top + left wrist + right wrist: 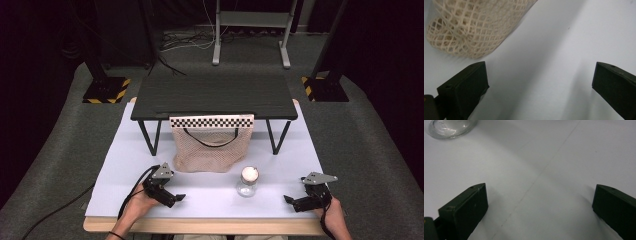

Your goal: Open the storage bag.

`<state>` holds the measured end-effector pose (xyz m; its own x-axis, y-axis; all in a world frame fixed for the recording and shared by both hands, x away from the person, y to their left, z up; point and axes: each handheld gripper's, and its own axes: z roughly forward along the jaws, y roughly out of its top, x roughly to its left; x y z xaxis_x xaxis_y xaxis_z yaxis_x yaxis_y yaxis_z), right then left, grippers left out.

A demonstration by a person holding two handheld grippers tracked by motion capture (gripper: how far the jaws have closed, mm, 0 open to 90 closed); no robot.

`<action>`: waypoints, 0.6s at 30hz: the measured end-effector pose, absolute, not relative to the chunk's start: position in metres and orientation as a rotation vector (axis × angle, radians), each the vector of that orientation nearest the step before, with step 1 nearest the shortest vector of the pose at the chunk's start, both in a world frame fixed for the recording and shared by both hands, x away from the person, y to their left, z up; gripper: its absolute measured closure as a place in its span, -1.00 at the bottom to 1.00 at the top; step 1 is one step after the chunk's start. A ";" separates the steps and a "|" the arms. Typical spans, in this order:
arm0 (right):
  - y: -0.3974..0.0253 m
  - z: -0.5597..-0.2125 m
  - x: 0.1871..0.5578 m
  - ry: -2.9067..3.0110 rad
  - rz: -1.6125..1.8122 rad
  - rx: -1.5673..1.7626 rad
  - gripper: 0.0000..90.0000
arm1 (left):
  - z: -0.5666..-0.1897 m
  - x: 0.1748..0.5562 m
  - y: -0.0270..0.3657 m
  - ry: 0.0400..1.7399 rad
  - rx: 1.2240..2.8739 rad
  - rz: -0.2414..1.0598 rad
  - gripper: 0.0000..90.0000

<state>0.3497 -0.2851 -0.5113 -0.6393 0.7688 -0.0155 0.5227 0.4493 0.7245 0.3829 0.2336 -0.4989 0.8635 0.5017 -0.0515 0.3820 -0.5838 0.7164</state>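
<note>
Both tools spread wide, nothing between the jaws: left tool (172,198) lower left of the high view, right tool (295,202) lower right, both low over the white table (210,200). Glass jar (247,181) stands centre frame between them, just right of the mesh bag (210,147) hanging off the black stand (215,95). Left gripper view catches the bag's netting (471,27) upper left; right gripper view gets the jar's glass base (449,128) at its top left corner.

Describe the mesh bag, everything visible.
The mesh bag is beige open netting, soft and slack. It hangs from the front edge of the black shelf, under a checkered strip, with its rounded bottom resting on the white mat. A dark handle loop shows through the net. It looks empty. Neither gripper touches it; the jar stands apart, in front and to its right.
</note>
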 end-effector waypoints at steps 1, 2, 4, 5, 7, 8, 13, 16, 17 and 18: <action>-0.285 -0.511 0.350 2.363 1.004 1.099 -1.00 | -0.497 0.383 0.233 0.634 2.255 0.189 -1.00; -0.285 -0.511 0.350 2.364 1.005 1.099 -1.00 | -0.494 0.383 0.233 0.633 2.253 0.186 -1.00; -0.285 -0.511 0.350 2.365 1.005 1.098 -1.00 | -0.491 0.383 0.232 0.626 2.253 0.185 -1.00; -0.285 -0.511 0.350 2.366 1.005 1.098 -1.00 | -0.489 0.382 0.231 0.617 2.259 0.186 -1.00; -0.285 -0.511 0.350 2.367 1.005 1.097 -1.00 | -0.487 0.381 0.229 0.609 2.266 0.195 -1.00; -0.285 -0.511 0.350 2.368 1.006 1.097 -1.00 | -0.485 0.381 0.228 0.602 2.267 0.201 -1.00; -0.286 -0.511 0.350 2.369 1.006 1.097 -1.00 | -0.479 0.379 0.225 0.570 2.274 0.222 -1.00; -0.286 -0.511 0.351 2.369 1.006 1.096 -1.00 | -0.475 0.379 0.223 0.557 2.274 0.240 -1.00; -0.286 -0.511 0.351 2.370 1.007 1.096 -1.00 | -0.474 0.378 0.223 0.555 2.270 0.241 -1.00; -0.286 -0.511 0.351 2.370 1.007 1.096 -1.00 | -0.473 0.378 0.222 0.555 2.261 0.238 -1.00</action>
